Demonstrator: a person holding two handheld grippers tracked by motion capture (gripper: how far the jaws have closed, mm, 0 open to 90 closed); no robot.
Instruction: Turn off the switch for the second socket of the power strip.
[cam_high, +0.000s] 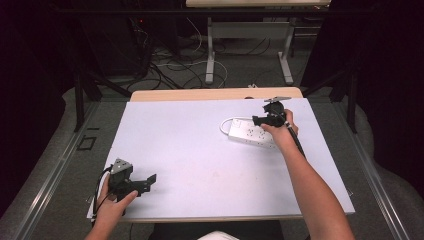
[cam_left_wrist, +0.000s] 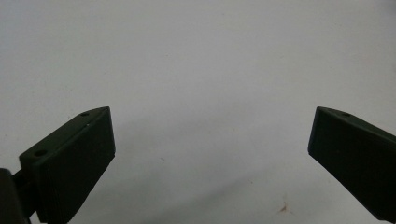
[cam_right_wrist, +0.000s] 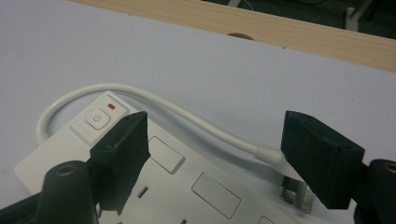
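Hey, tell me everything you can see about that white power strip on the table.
The power strip is a flat white block that looks like plastic, lying face up on the right far part of the white table. One end carries a power button beside a small red mark; the top has sockets and rectangular covers. Its white cord loops from that end and curves back alongside it. The right gripper hovers open over it, black fingers astride; contact cannot be told.
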